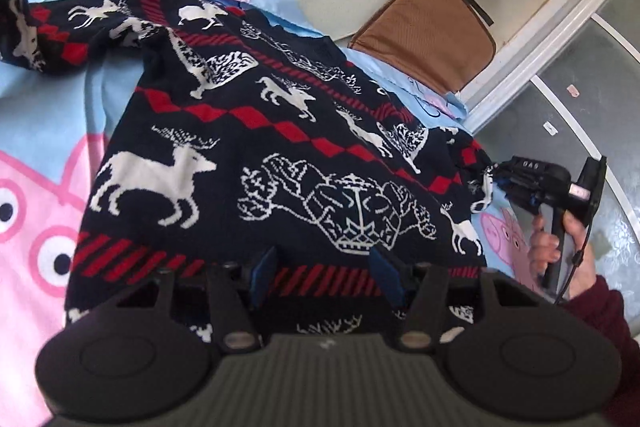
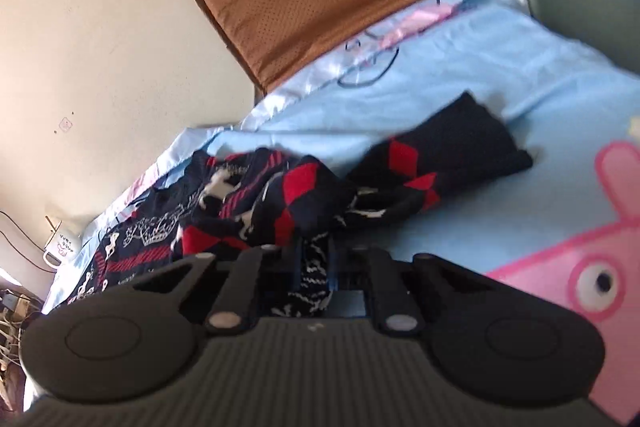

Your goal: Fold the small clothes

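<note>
The right tool is pinching a sleeve of the reindeer sweater lying on the cartoon sheet, while the left tool is hovering half-open above the hem, so a thin bite risks slipping mid-fold.

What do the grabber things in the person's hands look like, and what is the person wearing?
Each one is a black plastic tool. The left gripper has two blue finger pads, two round black discs and a ribbed grey body behind them. The right gripper has the same discs and ribbed body; from the left wrist view it shows white lettering, a thin black cable and a black handle. The person's sleeve is dark red.
</note>
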The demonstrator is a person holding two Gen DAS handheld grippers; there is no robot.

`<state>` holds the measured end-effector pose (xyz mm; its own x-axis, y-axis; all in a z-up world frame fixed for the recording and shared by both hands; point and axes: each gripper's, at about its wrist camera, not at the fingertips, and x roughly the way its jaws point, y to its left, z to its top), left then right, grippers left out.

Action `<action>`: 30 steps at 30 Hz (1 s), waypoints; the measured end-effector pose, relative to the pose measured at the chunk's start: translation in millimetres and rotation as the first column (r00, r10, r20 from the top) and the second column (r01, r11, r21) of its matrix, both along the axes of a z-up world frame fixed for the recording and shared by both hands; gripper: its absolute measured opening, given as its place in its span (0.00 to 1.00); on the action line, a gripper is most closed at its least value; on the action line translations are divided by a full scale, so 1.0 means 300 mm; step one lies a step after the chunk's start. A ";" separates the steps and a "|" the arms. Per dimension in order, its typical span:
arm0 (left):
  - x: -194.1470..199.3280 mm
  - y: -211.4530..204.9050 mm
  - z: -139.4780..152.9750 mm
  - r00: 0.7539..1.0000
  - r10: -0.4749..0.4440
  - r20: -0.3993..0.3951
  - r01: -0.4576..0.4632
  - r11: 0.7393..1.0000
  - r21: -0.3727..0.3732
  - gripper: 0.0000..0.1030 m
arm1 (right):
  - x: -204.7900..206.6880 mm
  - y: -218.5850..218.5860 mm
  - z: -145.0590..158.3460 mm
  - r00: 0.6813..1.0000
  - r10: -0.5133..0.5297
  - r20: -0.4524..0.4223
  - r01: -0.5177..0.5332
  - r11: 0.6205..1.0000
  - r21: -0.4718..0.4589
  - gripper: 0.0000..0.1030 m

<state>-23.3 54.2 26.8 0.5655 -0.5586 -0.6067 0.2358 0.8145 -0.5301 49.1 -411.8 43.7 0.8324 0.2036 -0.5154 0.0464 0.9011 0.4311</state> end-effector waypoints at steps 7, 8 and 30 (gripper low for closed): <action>-0.008 -0.001 -0.024 0.998 -0.037 0.059 0.040 0.998 -0.039 0.67 | 0.122 -0.110 0.087 0.989 -0.114 0.089 0.140 0.912 -0.385 0.18; -0.011 0.004 -0.030 0.997 -0.041 0.068 0.045 0.997 -0.057 0.72 | 0.152 -0.101 0.042 0.991 -0.130 0.030 0.131 0.891 -0.435 0.23; 0.026 0.182 -0.034 0.995 0.034 0.095 -0.018 0.986 -0.167 0.78 | 0.030 0.473 0.031 0.948 0.317 0.034 -0.312 0.944 -0.104 0.51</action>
<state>-15.4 109.0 16.7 0.6324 -0.6312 -0.4490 0.2727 0.7240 -0.6337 58.0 -269.9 52.8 0.7591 0.4105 -0.5053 -0.2650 0.9038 0.3361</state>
